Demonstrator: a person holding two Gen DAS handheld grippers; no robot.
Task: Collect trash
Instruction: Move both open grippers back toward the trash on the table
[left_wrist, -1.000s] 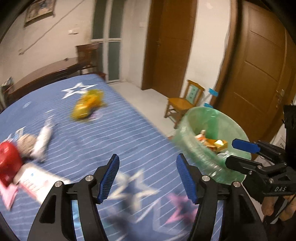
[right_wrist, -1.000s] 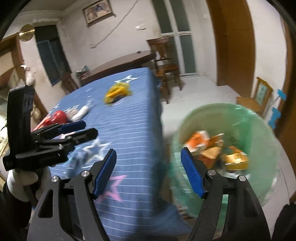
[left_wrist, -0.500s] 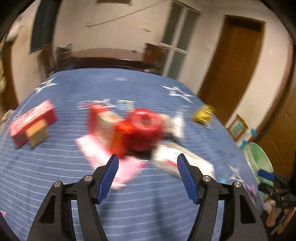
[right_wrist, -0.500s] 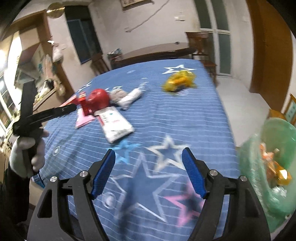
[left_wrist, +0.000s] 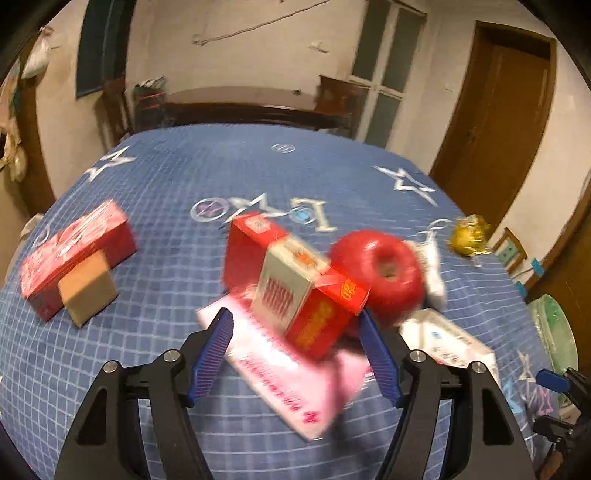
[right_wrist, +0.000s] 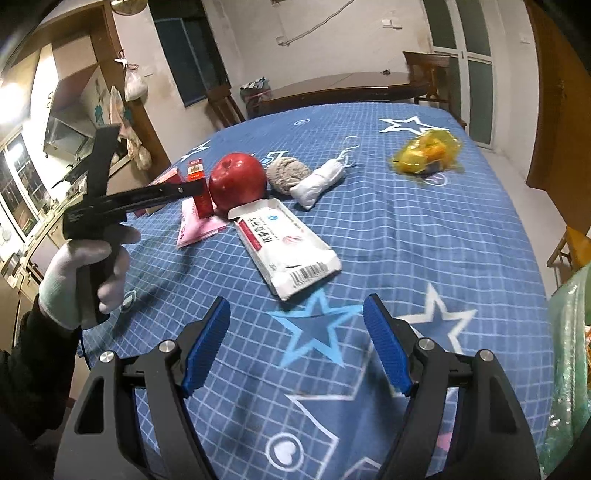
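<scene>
Beyond both empty hand-held grippers, left (left_wrist: 295, 354) opening, right (right_wrist: 295, 341) wide, lies bare bedspread (right_wrist: 424, 236).

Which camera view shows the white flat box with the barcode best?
The right wrist view: the white box lies sharp and whole on the blue cloth, barcode end nearest. The left wrist view shows it blurred at the right, partly behind the tool's finger.

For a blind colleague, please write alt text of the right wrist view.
An empty right gripper, jaws open, hovers over a blue star-patterned bedsheet strewn with a white packet, red apple, yellow wrapper and rolled white cloth.
</scene>
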